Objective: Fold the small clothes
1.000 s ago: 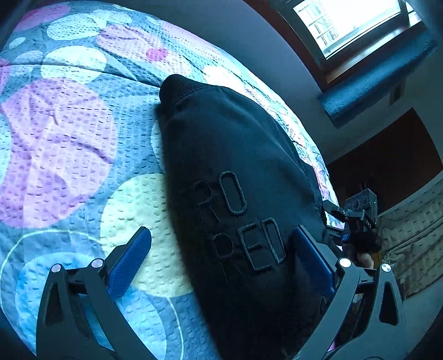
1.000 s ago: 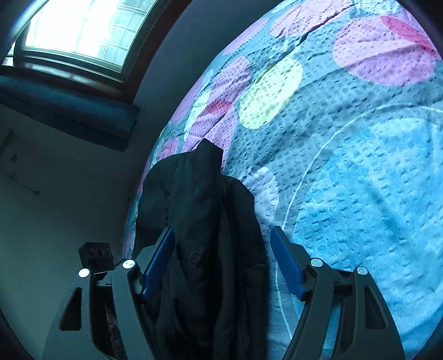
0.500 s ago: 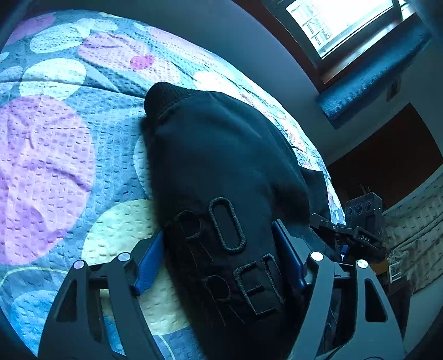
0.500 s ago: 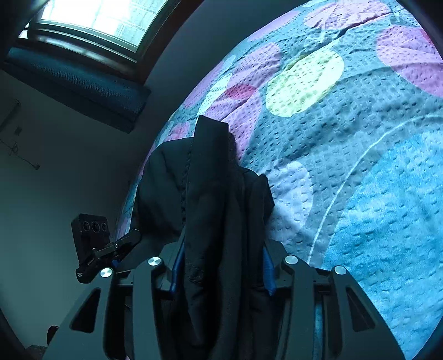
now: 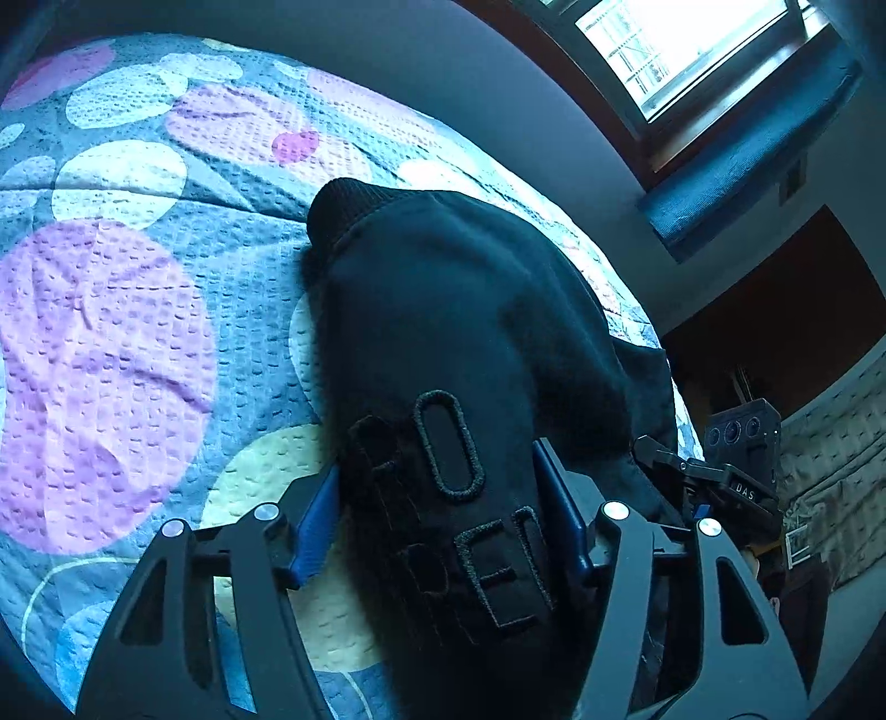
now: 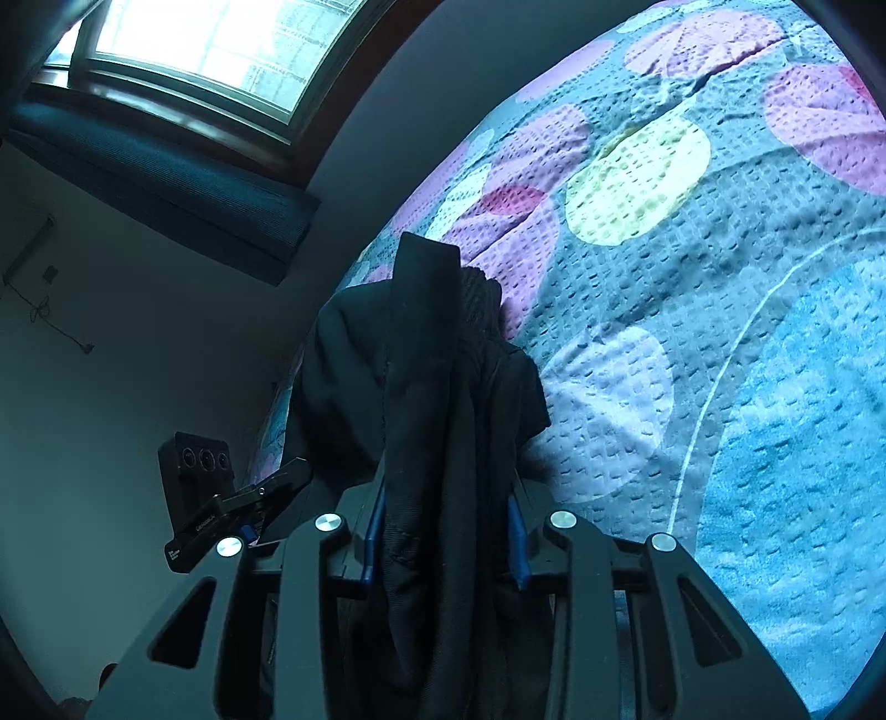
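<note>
A small black garment (image 5: 443, 343) with raised black letters lies on a bed with a dotted, coloured cover (image 5: 111, 332). My left gripper (image 5: 443, 515) is shut on the lettered end of the garment, its blue pads pressing the cloth from both sides. In the right wrist view the same black garment (image 6: 421, 387) hangs in bunched folds. My right gripper (image 6: 443, 520) is shut on that bunched end. The right gripper shows in the left wrist view (image 5: 720, 476), and the left gripper in the right wrist view (image 6: 232, 509).
The bed cover (image 6: 720, 332) stretches wide to the right. A bright window (image 5: 681, 50) with a dark blue sill lies beyond the bed, with a grey wall (image 6: 111, 360) below it. A quilted beige surface (image 5: 830, 471) stands at the far right.
Both grippers went from open around the garment to shut on it. The left gripper moved forward over the lettered cloth, and the right closed on the bunched folds.
</note>
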Action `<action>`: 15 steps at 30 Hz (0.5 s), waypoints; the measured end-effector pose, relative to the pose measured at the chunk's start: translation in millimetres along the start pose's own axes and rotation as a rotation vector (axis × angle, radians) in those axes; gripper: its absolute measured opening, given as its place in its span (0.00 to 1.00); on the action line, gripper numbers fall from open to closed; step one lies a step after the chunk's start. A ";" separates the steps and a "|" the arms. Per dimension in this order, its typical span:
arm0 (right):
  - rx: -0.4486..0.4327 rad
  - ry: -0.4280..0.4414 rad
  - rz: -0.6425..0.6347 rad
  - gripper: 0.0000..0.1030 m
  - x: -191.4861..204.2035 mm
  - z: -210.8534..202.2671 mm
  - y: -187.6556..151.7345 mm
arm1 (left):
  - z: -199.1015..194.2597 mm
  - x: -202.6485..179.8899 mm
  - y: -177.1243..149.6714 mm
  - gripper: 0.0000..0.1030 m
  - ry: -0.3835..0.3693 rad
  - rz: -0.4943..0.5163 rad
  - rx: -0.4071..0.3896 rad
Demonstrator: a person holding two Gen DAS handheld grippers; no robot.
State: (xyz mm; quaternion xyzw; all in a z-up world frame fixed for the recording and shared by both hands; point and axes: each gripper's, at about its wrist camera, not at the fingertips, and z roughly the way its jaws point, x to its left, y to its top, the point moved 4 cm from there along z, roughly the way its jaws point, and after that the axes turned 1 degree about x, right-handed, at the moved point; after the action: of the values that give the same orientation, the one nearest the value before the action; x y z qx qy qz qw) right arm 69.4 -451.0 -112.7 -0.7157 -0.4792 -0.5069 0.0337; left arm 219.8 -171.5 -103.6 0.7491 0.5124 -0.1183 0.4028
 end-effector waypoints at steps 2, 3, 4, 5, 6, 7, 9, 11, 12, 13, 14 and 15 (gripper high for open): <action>0.014 -0.018 0.005 0.47 -6.1 -0.7 -3.4 | 1.6 2.8 -0.4 0.68 -0.010 -0.004 0.005; 0.023 -0.023 0.026 0.50 -10.1 -0.7 -4.1 | -0.1 2.5 -1.3 0.70 -0.019 -0.009 0.006; 0.027 -0.022 0.044 0.53 -12.5 -2.9 -5.3 | -3.6 2.5 -3.2 0.70 -0.025 -0.016 0.006; 0.031 -0.015 0.060 0.58 -14.0 -6.2 -6.8 | -7.6 2.1 -5.5 0.71 -0.025 -0.023 0.004; 0.034 -0.017 0.068 0.62 -14.6 -9.6 -8.5 | -13.8 0.8 -9.6 0.73 -0.020 -0.025 0.001; 0.040 -0.021 0.072 0.63 -14.1 -14.6 -11.5 | -19.7 -0.9 -14.7 0.76 -0.026 -0.021 -0.003; 0.052 -0.028 0.067 0.67 -11.6 -26.4 -20.8 | -34.7 -5.1 -28.1 0.82 -0.037 -0.014 -0.011; 0.081 -0.011 0.083 0.69 -10.7 -35.2 -33.8 | -45.9 -11.5 -40.9 0.85 -0.039 -0.011 -0.016; 0.091 -0.003 0.092 0.69 -10.2 -39.8 -41.0 | -51.1 -12.1 -49.3 0.86 -0.046 -0.012 -0.014; 0.101 0.005 0.097 0.69 -8.8 -44.7 -49.3 | -55.6 -14.3 -60.0 0.87 -0.053 -0.014 -0.003; 0.105 0.016 0.100 0.69 -7.1 -49.0 -56.0 | -57.5 -16.7 -66.6 0.87 -0.059 -0.015 0.004; 0.105 0.032 0.107 0.69 -5.5 -53.5 -61.8 | -59.5 -18.1 -74.6 0.88 -0.065 -0.015 0.016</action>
State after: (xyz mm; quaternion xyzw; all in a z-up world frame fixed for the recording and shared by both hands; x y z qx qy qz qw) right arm -12.4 -449.9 -118.1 -0.7291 -0.4659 -0.4900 0.1060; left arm 133.3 -129.4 -90.4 0.7441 0.5038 -0.1497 0.4124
